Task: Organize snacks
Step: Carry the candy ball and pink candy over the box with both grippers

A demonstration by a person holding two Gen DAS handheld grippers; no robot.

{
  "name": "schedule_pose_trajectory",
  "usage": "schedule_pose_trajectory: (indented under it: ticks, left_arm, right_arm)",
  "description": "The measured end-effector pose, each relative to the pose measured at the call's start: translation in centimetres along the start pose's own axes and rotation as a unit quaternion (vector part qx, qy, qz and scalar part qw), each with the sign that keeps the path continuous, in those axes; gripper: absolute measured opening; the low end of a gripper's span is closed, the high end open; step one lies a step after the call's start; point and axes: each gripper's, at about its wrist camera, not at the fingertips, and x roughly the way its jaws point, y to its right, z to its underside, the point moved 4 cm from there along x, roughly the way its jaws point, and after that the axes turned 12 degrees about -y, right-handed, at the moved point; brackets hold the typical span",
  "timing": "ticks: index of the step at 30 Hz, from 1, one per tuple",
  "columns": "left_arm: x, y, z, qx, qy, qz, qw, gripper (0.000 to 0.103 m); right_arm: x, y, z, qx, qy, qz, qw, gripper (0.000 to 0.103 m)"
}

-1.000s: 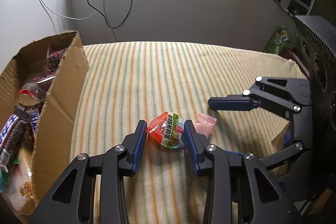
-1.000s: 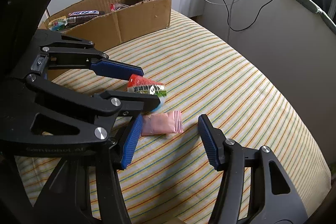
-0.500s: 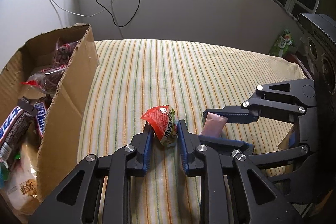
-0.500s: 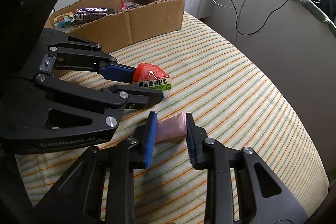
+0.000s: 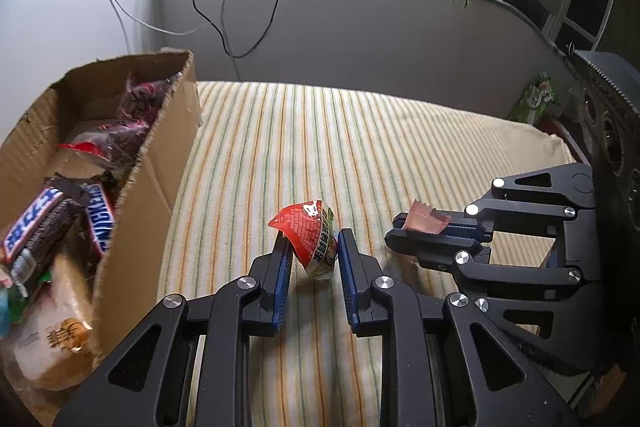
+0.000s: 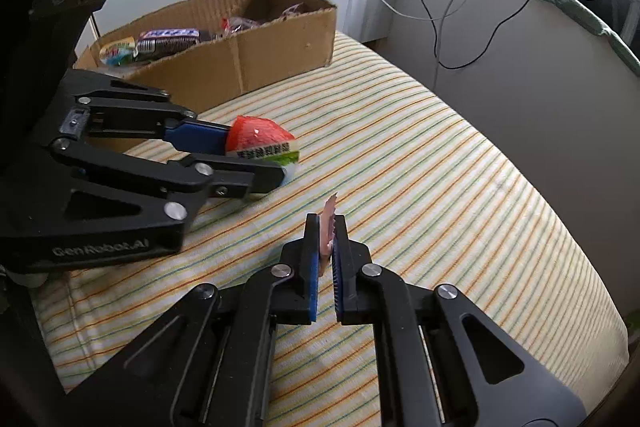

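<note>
My left gripper (image 5: 313, 251) pinches the red-and-green snack packet (image 5: 311, 235), a puffy pouch with white printed characters, its red corner sticking up toward ten o'clock above the striped cloth. My right gripper (image 6: 327, 233) clamps the small pink sachet (image 6: 328, 223) edge-on, its serrated end poking up at twelve o'clock. At nine o'clock from the left wrist sits the open cardboard box (image 5: 160, 163), holding Snickers bars (image 5: 52, 223) and other wrapped snacks.

surface: bed (image 5: 360, 155), cover striped orange, green and cream | on it: open cardboard box (image 5: 156, 163) of snacks, at its left edge by the wall
</note>
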Motion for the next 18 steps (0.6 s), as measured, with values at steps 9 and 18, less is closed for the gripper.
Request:
schedule_pose_trajectory:
  ticks: [9,18]
  left_arm:
    - [-4.0,-0.5,0.1,-0.012,0.041,0.008,0.999,0.021]
    - [-8.0,-2.3,0.6,-0.027,0.08,-0.007,0.9964,0.021]
  right_arm:
    - [-2.4,0.3,-0.4,0.016,0.023,0.009,1.0,0.005]
    - [-4.9,-1.1,-2.8,0.017,0.055,0.01,0.998,0.005]
